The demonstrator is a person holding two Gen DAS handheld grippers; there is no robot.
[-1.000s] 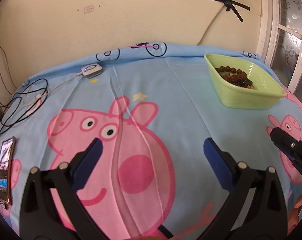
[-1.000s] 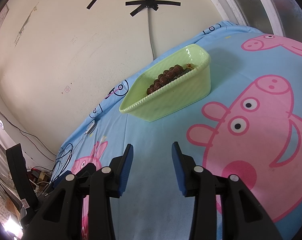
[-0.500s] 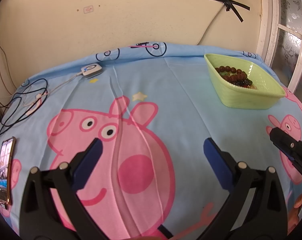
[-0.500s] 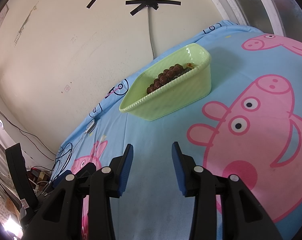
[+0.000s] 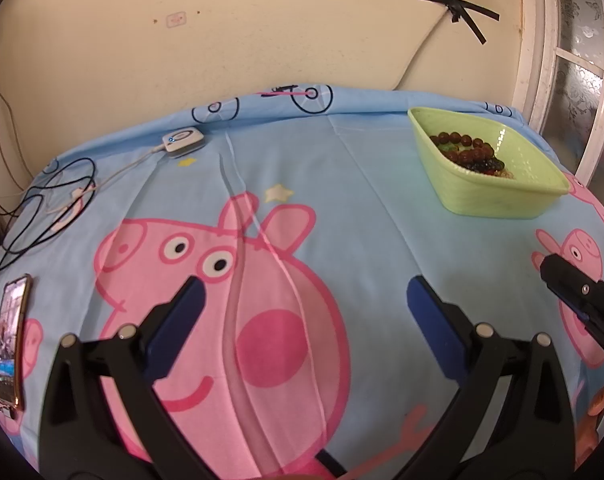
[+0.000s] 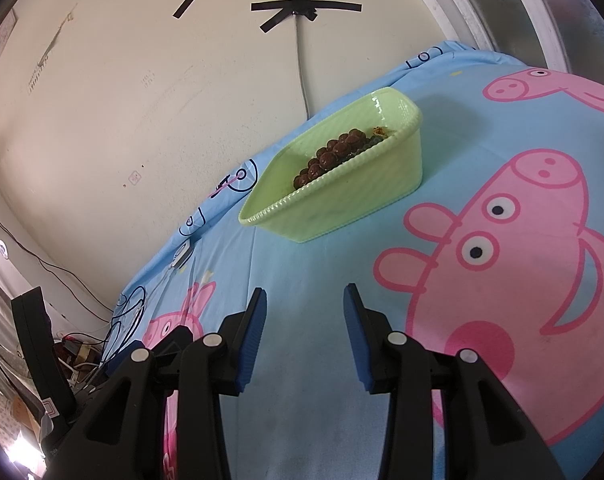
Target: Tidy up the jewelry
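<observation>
The pale green plastic basket point(image 6: 342, 184) sits on the blue cartoon-pig bedsheet point(image 5: 342, 184) toward the far right of the bed, close to the wall and the window frame. Inside it lies the jewelry: a string of dark brown round beads point(image 6: 334, 152) heaped along the basket's floor, with some darker beads and something yellowish at the right end, too small for me to tell what.

From my right tool point(image 6: 304, 336) the basket lies straight ahead and a little up the bed, its long axis running from near-left to far-right across my line, so I face one long wall. From my left tool point(image 5: 302, 312) it is far off to the right, well apart. I judge my right hand is the nearer one and should make any reach into the basket.

My right tool's blue-padded jaws stand a modest gap apart, with only bare sheet showing between them; it pinches nothing and touches nothing. My left tool is spread wide and is likewise empty, held above the big pink pig print.

At the left side of the bed lie a phone in a gold-edged case point(image 5: 7, 344), some black cables point(image 5: 49, 200) and a small white charger puck point(image 5: 181, 140), all clear of both tools.

I see no loose jewelry on the sheet, so the sorting looks finished or close to it.
</observation>
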